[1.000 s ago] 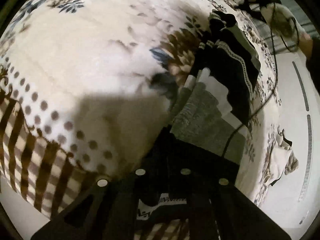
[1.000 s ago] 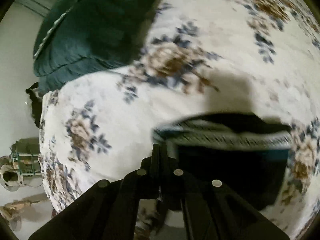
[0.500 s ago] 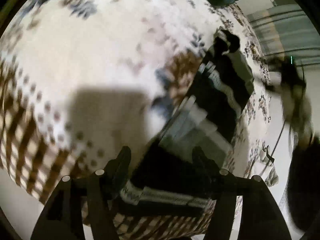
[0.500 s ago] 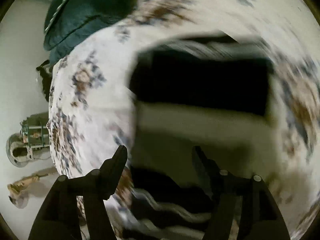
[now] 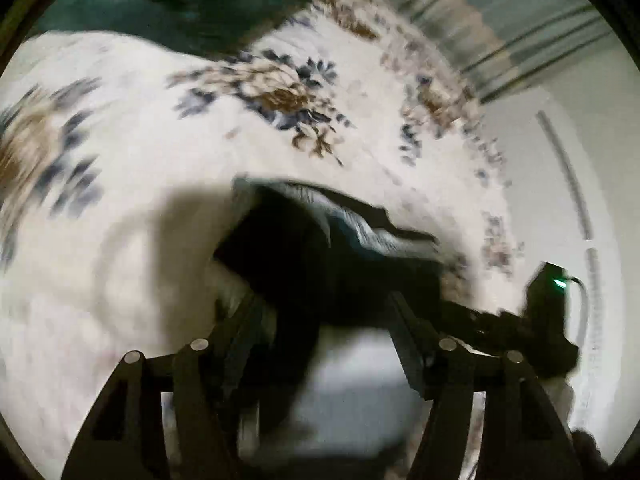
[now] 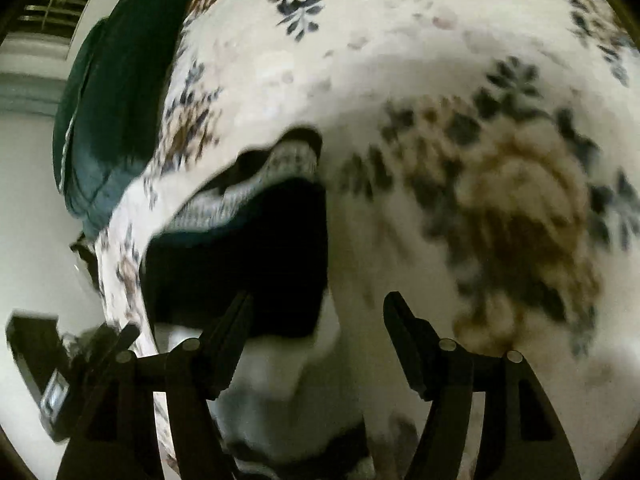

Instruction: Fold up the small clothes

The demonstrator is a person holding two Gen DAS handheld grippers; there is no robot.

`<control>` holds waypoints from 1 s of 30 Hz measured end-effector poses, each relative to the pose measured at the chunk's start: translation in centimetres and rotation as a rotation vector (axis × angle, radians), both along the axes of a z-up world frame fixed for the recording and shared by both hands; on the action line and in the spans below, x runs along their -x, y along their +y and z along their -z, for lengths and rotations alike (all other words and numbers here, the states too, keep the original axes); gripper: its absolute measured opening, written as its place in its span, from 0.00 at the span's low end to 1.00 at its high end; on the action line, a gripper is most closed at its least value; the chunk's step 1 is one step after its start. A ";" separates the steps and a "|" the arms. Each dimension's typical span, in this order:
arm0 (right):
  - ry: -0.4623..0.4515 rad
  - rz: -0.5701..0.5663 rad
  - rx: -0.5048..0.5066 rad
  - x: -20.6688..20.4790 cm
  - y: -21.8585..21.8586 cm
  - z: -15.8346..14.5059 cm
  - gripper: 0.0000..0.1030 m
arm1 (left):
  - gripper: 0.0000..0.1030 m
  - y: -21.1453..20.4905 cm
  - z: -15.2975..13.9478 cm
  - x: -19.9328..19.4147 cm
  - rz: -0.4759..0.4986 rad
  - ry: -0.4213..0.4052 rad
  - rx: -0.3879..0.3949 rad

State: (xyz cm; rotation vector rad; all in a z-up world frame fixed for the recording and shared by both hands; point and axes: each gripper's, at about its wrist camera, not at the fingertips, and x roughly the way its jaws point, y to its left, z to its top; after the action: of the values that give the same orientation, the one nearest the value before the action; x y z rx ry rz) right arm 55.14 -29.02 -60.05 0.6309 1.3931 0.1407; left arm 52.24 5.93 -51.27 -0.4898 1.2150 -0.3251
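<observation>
Black garment (image 5: 320, 264) on floral bedspread (image 5: 140, 128) | left claw (image 5: 324, 312) wide | right claw (image 6: 316, 312) wide

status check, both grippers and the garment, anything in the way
Left gripper open, right gripper open, neither holding. Dark garment lies on the floral bedspread in front of both. Frames blurred; fold state unclear. Nothing seen blocking.

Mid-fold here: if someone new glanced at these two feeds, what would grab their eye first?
The dark garment with a pale patterned band, lying folded on the floral bedspread just ahead of both tools. Both the left tool and right tool are spread open, gripping nothing. A dark green pillow sits at the bed's far edge.
</observation>
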 end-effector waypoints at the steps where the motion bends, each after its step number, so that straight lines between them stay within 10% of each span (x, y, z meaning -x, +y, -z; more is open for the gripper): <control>1: -0.001 0.015 -0.011 -1.2 -0.1 0.8 0.67 | 0.59 -1.0 1.2 -1.9 0.034 0.024 -0.025; 2: 0.001 0.024 -0.019 -2.2 0.0 1.4 0.67 | 0.55 -2.0 2.3 -3.3 0.055 0.050 -0.065; 4: 0.009 0.050 -0.049 -3.7 -0.2 2.7 0.67 | 0.04 -3.3 3.4 -4.6 0.100 0.035 -0.099; 7: -0.005 0.074 -0.088 -4.7 -0.4 3.3 0.13 | 0.05 -3.1 1.5 -3.5 0.124 -0.062 -0.059; 9: -0.045 0.064 -0.084 -4.7 -0.1 2.6 0.04 | 0.05 -1.8 -0.1 -3.1 0.099 -0.111 0.032; 14: -0.189 0.042 -0.093 -6.3 1.5 -0.8 0.03 | 0.05 2.0 0.2 -4.8 -0.010 -0.119 0.128; 21: -0.038 -0.046 0.085 -9.8 3.9 2.4 0.06 | 0.10 2.9 6.8 -8.2 -0.001 0.069 0.156; 26: -0.014 -0.034 0.025 -7.2 2.8 1.5 0.50 | 0.50 5.3 4.7 -5.4 -0.033 0.042 0.243; 30: -0.020 -0.006 -0.050 -0.2 0.7 -0.5 0.55 | 0.62 7.9 2.2 -0.1 -0.066 0.004 0.340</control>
State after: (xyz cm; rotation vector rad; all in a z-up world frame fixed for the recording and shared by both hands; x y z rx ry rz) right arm 55.33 -28.29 -59.54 0.6647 1.3754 0.1869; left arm 52.37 13.86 -53.51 -0.8225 1.1494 -0.4779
